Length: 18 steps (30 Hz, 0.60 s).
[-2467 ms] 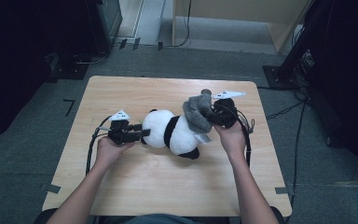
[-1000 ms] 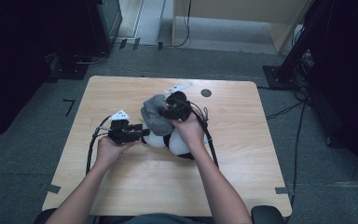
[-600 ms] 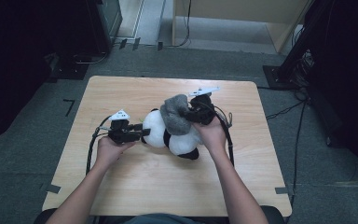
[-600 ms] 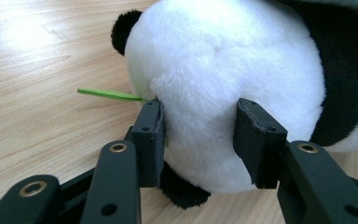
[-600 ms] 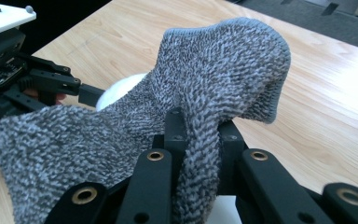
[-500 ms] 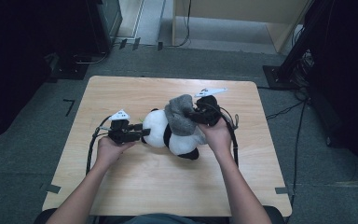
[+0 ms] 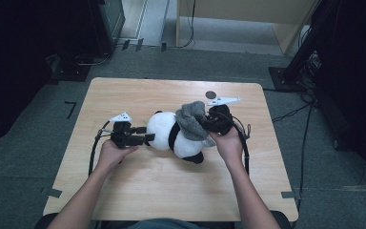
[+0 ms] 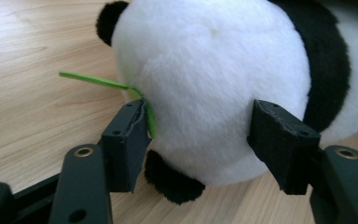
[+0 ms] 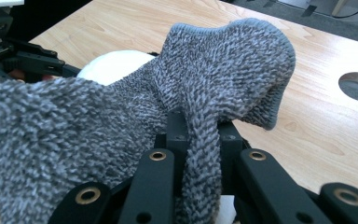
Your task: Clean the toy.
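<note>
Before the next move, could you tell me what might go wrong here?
The left gripper has just been opening around the panda; its pads look clear of the plush, so the toy may shift when pulled. The right gripper pinches only a fold of the grey sock, which could slip free.

Panda cut off by the top and right edges in the left gripper view, its face out of sight; in the high view partly covered by the grey sock. Sock running off the left and bottom edges in the right gripper view, hiding the right gripper pads and most of the panda behind
</note>
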Available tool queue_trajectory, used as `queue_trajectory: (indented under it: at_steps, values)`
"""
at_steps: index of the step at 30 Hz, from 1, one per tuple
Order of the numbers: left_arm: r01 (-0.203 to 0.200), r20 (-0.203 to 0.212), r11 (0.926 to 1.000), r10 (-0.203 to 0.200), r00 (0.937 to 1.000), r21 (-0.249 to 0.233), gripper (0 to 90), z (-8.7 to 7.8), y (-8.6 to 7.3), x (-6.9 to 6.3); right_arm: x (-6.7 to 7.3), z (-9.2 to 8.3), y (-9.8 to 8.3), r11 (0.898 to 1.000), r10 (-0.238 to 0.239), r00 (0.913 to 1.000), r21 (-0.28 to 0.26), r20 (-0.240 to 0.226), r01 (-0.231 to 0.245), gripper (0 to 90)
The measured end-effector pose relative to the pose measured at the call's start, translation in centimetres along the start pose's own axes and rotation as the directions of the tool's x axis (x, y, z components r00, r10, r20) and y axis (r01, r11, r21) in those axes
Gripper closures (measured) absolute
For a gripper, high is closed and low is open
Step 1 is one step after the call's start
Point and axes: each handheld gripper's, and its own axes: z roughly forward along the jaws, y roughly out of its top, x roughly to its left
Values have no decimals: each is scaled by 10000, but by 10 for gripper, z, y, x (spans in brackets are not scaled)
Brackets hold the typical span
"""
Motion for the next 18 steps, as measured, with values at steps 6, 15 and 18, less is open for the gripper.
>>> queue_trajectory:
  at_steps: [6, 15, 18]
  values:
    - [-979, 142, 9951, 977, 9951, 155, 218, 13, -5, -6, -5, 6, -3, 9999, -109, 9995, 40, 313, 108, 822]
    - [-820, -62, 9964, 818, 9966, -213, 141, 28, -4, -7, -13, 12, -10, 9997, 258, 9994, -50, 237, -257, 825]
    - [-718, -135, 9971, 715, 9973, -268, 231, 28, -4, -8, -15, 13, -10, 9995, 306, 9994, -127, 191, -303, 825]
